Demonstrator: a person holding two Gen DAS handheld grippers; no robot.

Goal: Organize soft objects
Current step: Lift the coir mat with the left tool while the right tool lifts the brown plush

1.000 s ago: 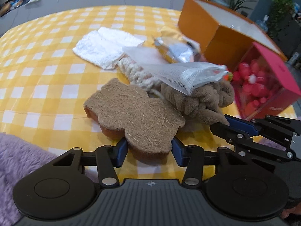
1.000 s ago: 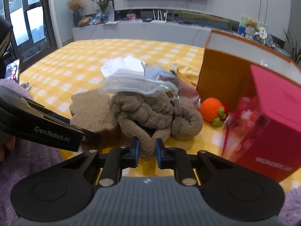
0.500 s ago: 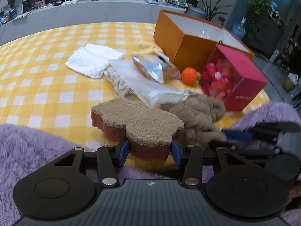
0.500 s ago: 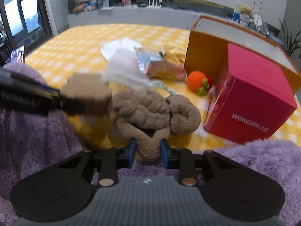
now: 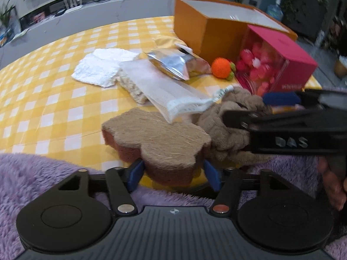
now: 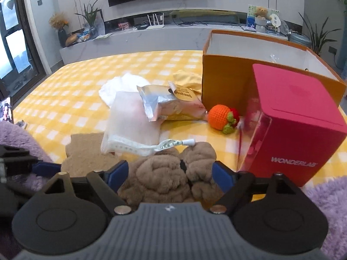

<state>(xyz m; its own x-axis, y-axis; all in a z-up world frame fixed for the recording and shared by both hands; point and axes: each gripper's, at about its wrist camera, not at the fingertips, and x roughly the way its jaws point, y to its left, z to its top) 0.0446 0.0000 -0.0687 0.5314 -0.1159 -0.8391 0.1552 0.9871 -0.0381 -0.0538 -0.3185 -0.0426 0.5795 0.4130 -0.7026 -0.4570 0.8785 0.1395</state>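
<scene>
A brown flower-shaped sponge [image 5: 156,138] lies at the near edge of the yellow checked cloth, its front lobe between the pads of my left gripper [image 5: 173,175]. Those jaws are opening and the pads stand just off the sponge's sides. A brown plush towel [image 6: 164,173] is bunched beside it, between the spread fingers of my right gripper [image 6: 171,174], whose jaws are also opening. In the left wrist view the right gripper [image 5: 245,110] reaches in from the right over the plush towel [image 5: 227,130]. One left fingertip [image 6: 44,166] shows beside the sponge [image 6: 86,149].
Behind lie a white mesh bag [image 5: 164,88], a white cloth [image 5: 102,69], a silver snack pack [image 5: 173,65] and an orange knitted fruit [image 6: 221,117]. An open orange box [image 6: 227,82] and a pink box [image 6: 292,125] stand on the right. Purple fleece [image 5: 32,173] covers the near edge.
Both grippers drew the sponge and the plush towel back to the fleece edge. Both pairs of jaws, shut on them before, have now spread wide.
</scene>
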